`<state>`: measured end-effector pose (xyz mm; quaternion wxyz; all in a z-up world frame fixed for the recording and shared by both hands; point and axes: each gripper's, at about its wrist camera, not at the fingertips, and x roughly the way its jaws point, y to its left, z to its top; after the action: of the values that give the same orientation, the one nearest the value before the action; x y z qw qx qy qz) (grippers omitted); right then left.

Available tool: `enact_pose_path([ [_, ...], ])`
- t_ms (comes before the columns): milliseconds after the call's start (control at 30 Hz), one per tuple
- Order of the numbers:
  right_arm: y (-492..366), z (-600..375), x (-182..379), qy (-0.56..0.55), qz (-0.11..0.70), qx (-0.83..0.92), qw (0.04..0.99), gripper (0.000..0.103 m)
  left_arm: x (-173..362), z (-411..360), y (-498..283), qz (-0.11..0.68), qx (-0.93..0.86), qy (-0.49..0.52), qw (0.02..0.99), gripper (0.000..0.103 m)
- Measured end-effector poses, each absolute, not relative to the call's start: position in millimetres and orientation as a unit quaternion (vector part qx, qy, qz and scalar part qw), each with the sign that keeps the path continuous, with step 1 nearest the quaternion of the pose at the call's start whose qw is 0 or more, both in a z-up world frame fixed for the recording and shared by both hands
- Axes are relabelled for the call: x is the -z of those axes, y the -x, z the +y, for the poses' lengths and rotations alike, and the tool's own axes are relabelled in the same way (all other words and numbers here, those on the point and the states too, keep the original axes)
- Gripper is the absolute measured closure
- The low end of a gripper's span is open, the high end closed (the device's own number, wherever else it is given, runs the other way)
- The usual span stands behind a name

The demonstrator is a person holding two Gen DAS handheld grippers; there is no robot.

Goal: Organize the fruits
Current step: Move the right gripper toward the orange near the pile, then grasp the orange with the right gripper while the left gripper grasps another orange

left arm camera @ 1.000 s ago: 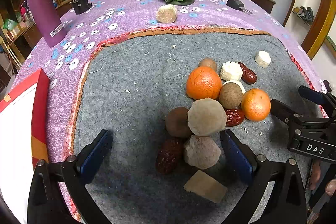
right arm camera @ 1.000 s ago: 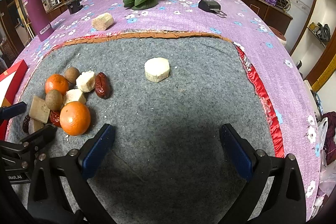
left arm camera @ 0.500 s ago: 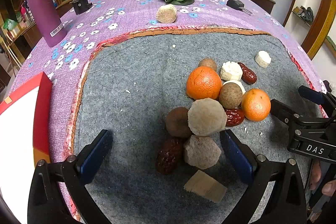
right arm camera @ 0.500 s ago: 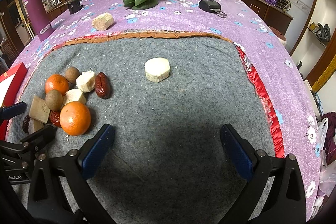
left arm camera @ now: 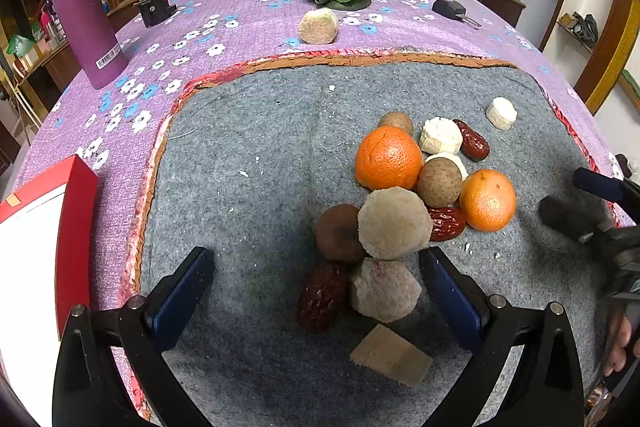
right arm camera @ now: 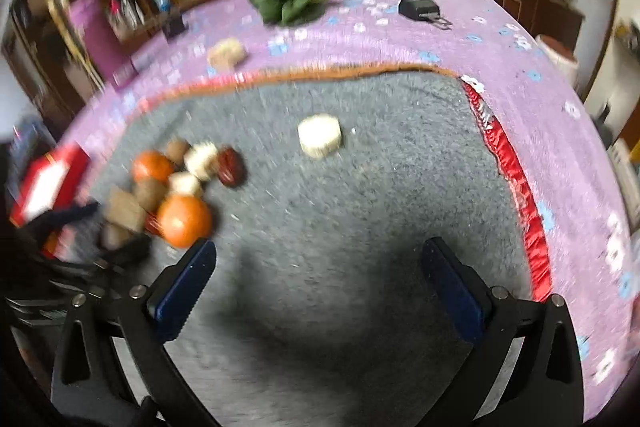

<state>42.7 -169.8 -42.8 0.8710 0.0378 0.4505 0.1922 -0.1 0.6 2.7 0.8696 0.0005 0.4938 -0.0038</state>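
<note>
1. The left gripper (left arm camera: 316, 291) hovered with jaws wide apart and empty, low over the near end of the fruit pile (left arm camera: 404, 203) on the grey felt mat (left arm camera: 248, 147) covering the tabletop.
2. The right gripper (right arm camera: 318, 283) had its jaws apart too, over bare mat; its view was blurred.
3. A white fruit chunk (right arm camera: 319, 136) lay alone, well apart from the pile.
</note>
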Motion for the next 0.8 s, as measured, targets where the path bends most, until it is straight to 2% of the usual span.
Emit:
enact_pose_path([
  [167,-42.7,-143.4,34.0,-0.044,0.455,-0.212,0.864,0.000,-2.6,0.7,-0.2,0.494,0.004,0.001,0.869,0.000],
  [267,-47.1,-121.9,33.5,-0.015,0.474,-0.210,0.855,0.007,-6.2,5.9,-0.8,0.503,0.022,0.006,0.864,0.001],
  [400,-49.3,-102.9,32.6,0.001,0.484,-0.212,0.849,0.009,-29.9,32.9,19.8,0.484,0.023,0.037,0.874,0.001],
  [467,-53.2,-92.0,40.3,0.021,0.501,-0.217,0.838,0.020,-48.2,47.8,41.0,0.452,0.020,0.035,0.891,0.001],
  [667,-55.6,-95.4,44.3,-0.005,0.497,-0.256,0.829,0.026,-57.4,56.1,59.5,0.444,-0.019,-0.038,0.895,0.001],
  [800,-62.9,-108.3,43.5,-0.030,0.498,-0.271,0.823,0.041,-70.0,45.7,38.4,0.437,0.046,-0.023,0.898,0.001],
])
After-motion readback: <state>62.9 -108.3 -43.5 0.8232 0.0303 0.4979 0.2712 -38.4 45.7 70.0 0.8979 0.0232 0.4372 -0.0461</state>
